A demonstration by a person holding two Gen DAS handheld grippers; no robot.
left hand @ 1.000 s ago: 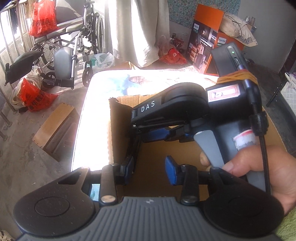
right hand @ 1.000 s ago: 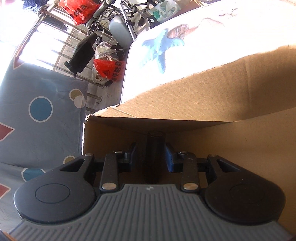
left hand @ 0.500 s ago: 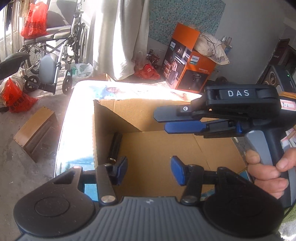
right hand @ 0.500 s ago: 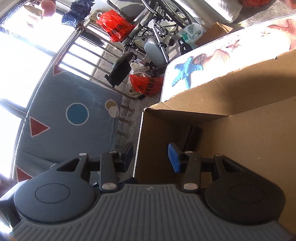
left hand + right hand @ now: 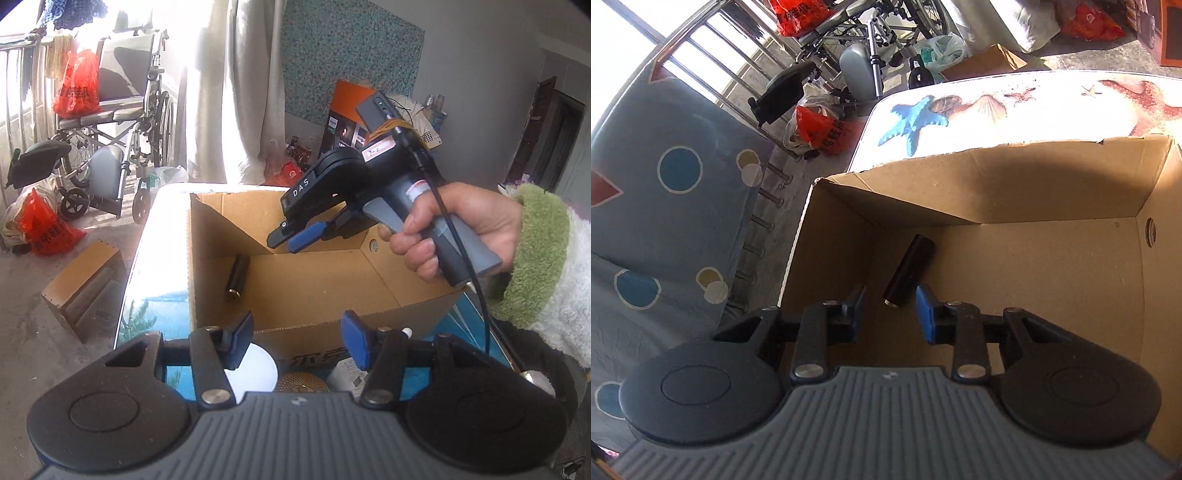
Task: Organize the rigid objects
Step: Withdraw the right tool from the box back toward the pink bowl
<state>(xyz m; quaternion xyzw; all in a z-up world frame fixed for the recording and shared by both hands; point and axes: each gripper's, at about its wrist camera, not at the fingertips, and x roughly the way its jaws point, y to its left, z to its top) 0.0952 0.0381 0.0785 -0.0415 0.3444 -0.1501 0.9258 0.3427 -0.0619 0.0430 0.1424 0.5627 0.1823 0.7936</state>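
Cylinder (image 5: pixel 909 275), dark with a metal end, lies on the box (image 5: pixel 1034 269) floor near its left wall, centre of the right wrist view. Right tool (image 5: pixel 888 312) hangs above it, jaws apart and empty; left tool (image 5: pixel 297 338) is likewise spread, at the box's near edge. Low in the left view, a white disc (image 5: pixel 255 369), a gold mesh piece (image 5: pixel 303 384) and a bottle (image 5: pixel 345 373) are half hidden behind that tool. Wheelchair (image 5: pixel 118 122) stands upper left.
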